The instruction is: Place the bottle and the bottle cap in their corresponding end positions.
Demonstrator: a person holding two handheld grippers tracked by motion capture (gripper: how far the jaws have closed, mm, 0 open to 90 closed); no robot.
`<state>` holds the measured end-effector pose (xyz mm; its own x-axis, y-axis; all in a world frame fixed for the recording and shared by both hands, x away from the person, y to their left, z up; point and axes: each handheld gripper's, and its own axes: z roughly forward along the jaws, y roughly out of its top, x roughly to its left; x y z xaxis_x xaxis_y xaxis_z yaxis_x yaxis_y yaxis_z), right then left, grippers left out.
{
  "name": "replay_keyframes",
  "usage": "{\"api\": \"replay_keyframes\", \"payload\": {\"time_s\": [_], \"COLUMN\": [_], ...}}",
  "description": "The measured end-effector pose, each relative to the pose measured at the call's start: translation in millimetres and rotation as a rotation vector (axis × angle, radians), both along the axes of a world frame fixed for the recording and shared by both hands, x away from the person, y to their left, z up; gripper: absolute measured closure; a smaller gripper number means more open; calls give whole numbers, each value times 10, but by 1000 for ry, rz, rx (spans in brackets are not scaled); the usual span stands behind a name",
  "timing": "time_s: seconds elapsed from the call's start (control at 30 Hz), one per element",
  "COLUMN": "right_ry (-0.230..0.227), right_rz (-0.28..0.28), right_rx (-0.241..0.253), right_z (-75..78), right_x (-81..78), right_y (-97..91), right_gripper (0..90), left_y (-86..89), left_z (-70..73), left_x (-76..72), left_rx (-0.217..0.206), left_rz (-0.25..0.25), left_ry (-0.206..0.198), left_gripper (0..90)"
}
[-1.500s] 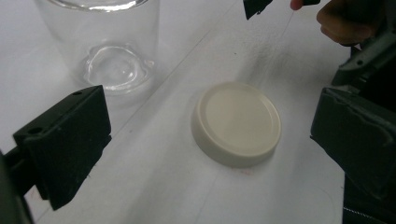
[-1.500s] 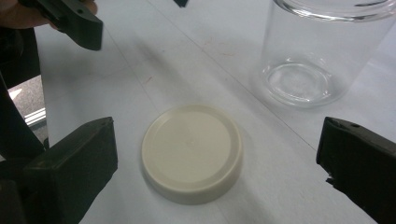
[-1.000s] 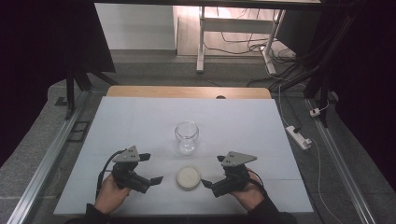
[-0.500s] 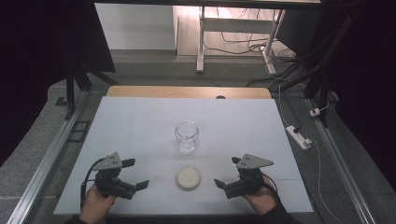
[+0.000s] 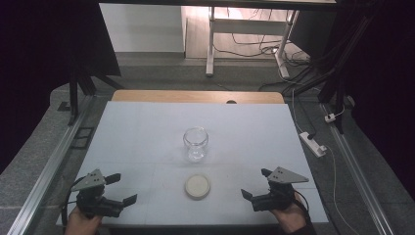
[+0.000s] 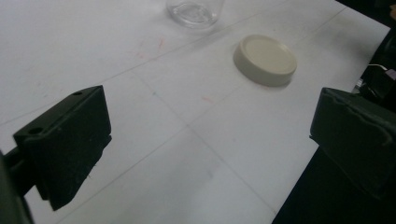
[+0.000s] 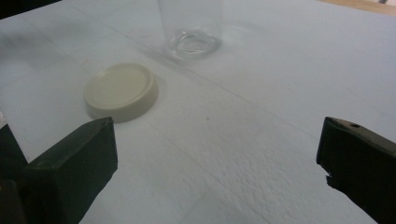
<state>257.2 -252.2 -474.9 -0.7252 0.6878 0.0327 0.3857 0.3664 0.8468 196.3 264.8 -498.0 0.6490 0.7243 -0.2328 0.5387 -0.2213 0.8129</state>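
While both sets of jaws are standing wide apart with nothing between them, the left gripper (image 5: 120,190) is hovering at the near left corner of the white table (image 5: 147,132) and the right gripper (image 5: 255,183) at the near right. Between them, well apart from each, the cream lid (image 5: 197,186) is lying flat. Just beyond it, the clear glass jar (image 5: 195,144) is standing upright and uncapped.

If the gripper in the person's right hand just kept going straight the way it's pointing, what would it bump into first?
Probably nothing soon: the right gripper, jaws open, aims across bare table. The cream lid lies left of its line and the glass jar farther ahead, slightly left.
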Motion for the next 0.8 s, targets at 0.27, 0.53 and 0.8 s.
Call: {"api": "replay_keyframes", "payload": {"time_s": [0.27,0.53,0.8], "right_ry": [8,36,49], "right_rz": [-79,-150,-191], "right_rx": [-9,-26,-56], "right_z": [-57,-141,-173], "right_x": [-85,-156,-226], "right_y": [-264,-479,-561], "right_gripper": [0,0,0], "left_y": [151,273,372], "left_z": [-88,-173,-233], "left_x": [-128,-229,-322], "left_rx": [11,26,73], "left_rz": [55,103,153], "left_ry": [9,39,67], "left_gripper": [0,0,0]}}
